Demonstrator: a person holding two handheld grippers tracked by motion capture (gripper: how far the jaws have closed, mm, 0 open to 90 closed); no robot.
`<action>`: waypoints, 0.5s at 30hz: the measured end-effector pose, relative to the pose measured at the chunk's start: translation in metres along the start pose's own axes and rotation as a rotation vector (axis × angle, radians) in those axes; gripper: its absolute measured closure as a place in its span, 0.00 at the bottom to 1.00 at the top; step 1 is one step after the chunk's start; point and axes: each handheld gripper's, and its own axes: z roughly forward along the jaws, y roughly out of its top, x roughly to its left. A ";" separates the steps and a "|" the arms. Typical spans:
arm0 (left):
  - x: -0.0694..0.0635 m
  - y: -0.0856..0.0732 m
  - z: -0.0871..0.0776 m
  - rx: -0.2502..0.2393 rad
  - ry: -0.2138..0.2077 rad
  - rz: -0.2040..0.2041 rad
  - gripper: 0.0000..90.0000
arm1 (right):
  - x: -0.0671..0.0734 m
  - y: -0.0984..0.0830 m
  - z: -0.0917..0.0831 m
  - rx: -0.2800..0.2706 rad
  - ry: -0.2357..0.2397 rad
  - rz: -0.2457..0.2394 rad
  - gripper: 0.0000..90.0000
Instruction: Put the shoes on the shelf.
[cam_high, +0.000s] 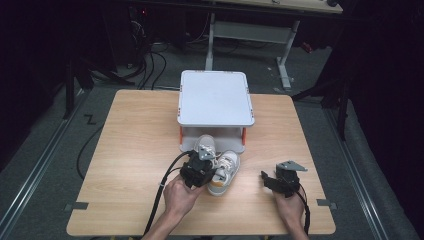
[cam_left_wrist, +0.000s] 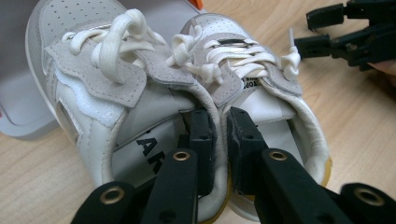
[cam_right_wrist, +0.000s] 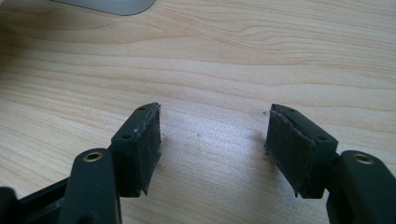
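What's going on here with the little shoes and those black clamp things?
A person sits at a wooden table with a hand-held gripper in each hand. The left gripper is shut on the inner collars of a pair of small white sneakers, pinching them together, just in front of a white two-level shelf. The right gripper rests open over bare tabletop, holding nothing.

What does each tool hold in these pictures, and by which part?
The left tool pinches the pair of white shoes together by their touching inner collar walls, one jaw inside each shoe. The right tool stands open, holding nothing.
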 end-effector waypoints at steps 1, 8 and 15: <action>0.002 0.002 0.001 -0.006 0.003 -0.002 0.91 | 0.000 0.000 0.000 -0.002 0.000 -0.002 0.39; 0.012 0.014 0.008 -0.021 0.027 -0.013 0.91 | 0.000 0.000 0.000 0.000 0.000 0.000 0.39; 0.017 0.023 0.017 -0.041 0.048 -0.022 0.91 | 0.000 0.000 0.000 0.000 0.001 -0.001 0.39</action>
